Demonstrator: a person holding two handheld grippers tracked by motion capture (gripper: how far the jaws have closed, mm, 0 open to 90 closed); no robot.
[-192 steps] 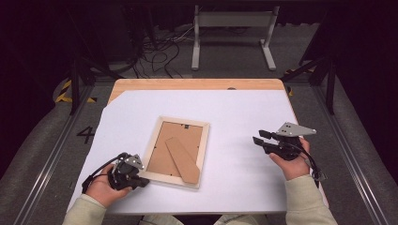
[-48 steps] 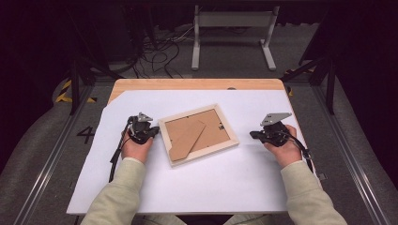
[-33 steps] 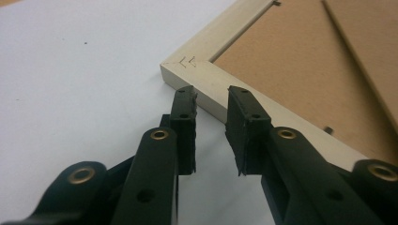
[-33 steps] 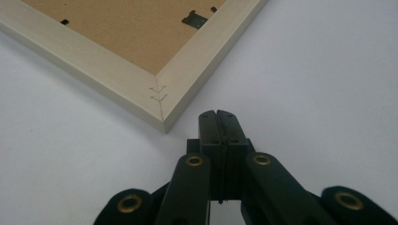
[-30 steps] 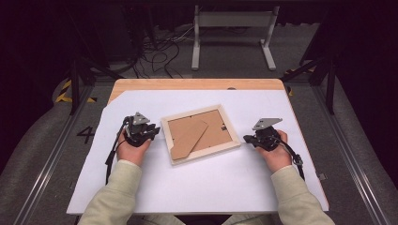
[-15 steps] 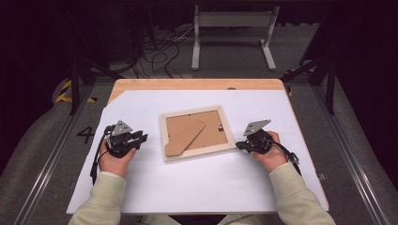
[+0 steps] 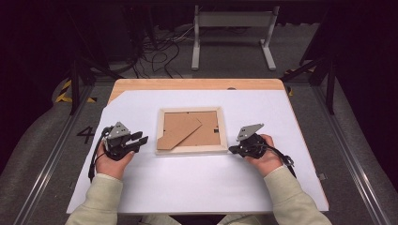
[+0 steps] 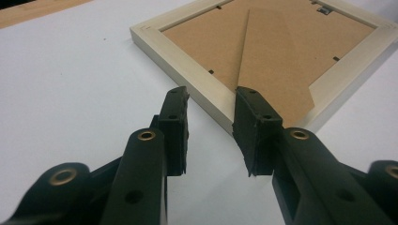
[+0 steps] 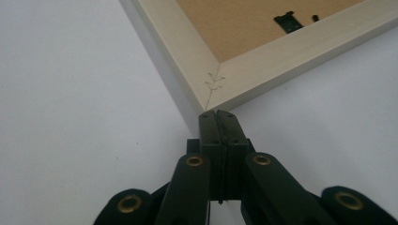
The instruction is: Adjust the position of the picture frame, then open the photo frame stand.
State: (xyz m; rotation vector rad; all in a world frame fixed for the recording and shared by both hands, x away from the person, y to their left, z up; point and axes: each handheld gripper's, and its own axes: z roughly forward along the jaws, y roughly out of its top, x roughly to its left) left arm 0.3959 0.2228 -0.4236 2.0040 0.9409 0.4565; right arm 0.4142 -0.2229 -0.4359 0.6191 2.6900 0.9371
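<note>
Your picture frame lies face down mid-worktop, squared up. Your right tongs, clenched empty, nudge its near corner as a pusher; your left tongs, just opening, stand released beside it.

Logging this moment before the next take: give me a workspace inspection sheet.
Surface: white sheet over a wooden table, flat.
Job's things: wooden picture frame lies face down, squared to the table edge, brown backing board with folded stand up.
Clutter: nothing seen.
Grippers: left gripper beside the frame's left edge, jaws parted with nothing between them, just been opening; tips short of the frame. Right gripper shut, tip at the frame's near right corner; contact cannot be told.
Cables: one trails from each gripper, left, right; loose bundle on the floor behind.
Surroundings: grey floor, metal stand, dark backdrop.
</note>
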